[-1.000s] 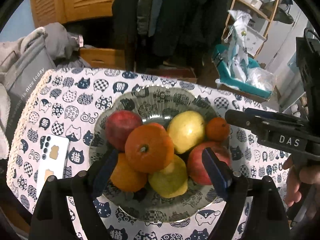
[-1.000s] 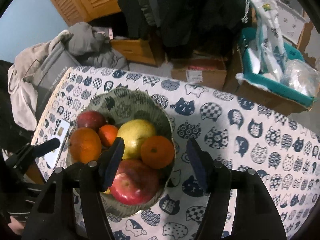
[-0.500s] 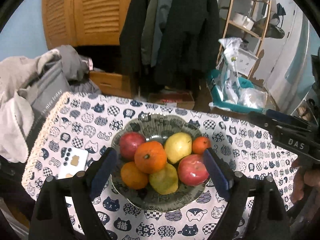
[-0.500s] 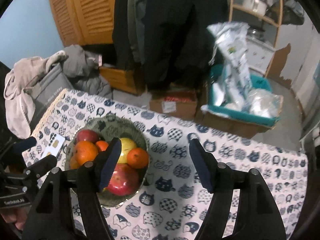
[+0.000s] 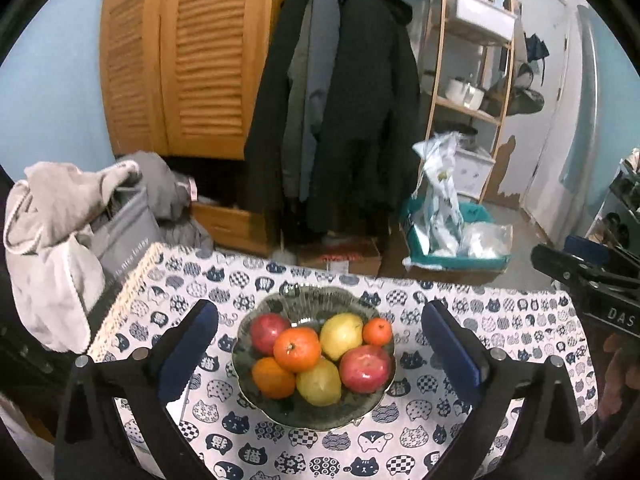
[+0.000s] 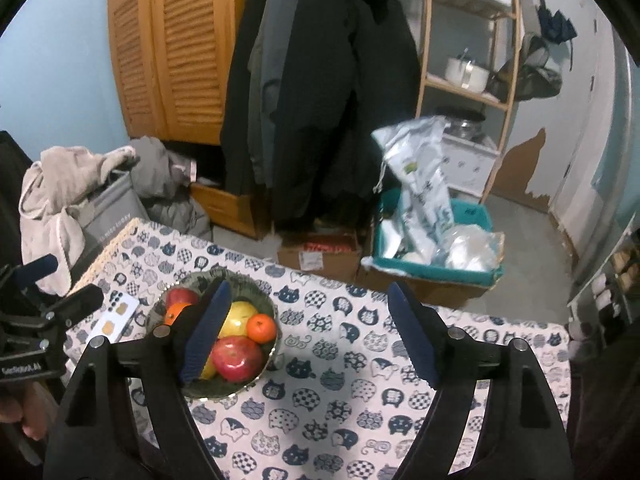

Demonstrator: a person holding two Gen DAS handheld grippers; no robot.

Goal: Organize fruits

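Honestly the risk here looked like the pile itself. Seven fruits were heaped in one green scalloped glass bowl (image 5: 316,420), and the big orange (image 5: 297,349) sat on top of the others near the middle. My guess is that a nudge to any lower piece could have rolled it out over the low rim onto the cat-print tablecloth (image 5: 500,412). A white phone (image 6: 116,320) lay just left of the bowl too, so a careless swing on that side could have clipped it.

Both tools hung above the surface with nothing between the fingers. The left gripper (image 5: 316,354) was still spreading, its fingers framing the bowl. The right gripper (image 6: 306,334) was opening as well, over bare cloth to the bowl's right.

The fruit: two red apples (image 5: 365,368), two yellow pears (image 5: 341,335), the big orange, another orange (image 5: 273,377) under it, and a small mandarin (image 5: 377,331) at the back right. All looked intact and glossy.
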